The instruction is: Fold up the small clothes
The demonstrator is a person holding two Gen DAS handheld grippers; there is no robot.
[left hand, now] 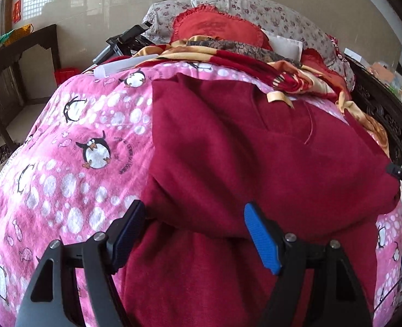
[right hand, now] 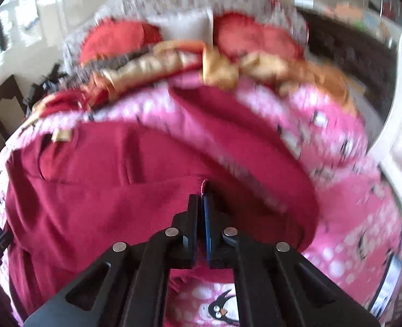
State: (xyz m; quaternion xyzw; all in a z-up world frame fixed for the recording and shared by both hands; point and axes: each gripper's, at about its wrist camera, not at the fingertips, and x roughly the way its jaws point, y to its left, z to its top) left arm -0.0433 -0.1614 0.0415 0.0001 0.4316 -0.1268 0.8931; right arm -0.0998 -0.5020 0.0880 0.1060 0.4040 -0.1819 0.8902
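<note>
garment [left hand: 228, 150] – dark red | blanket [left hand: 72, 141] – pink, penguin print | pillow [left hand: 269, 13] – seemingly grey floral

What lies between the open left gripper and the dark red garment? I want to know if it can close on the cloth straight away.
Nothing visible does. The left gripper hangs open directly over the dark red garment, which lies on the pink penguin blanket. The right gripper is shut on the garment's edge.
</note>
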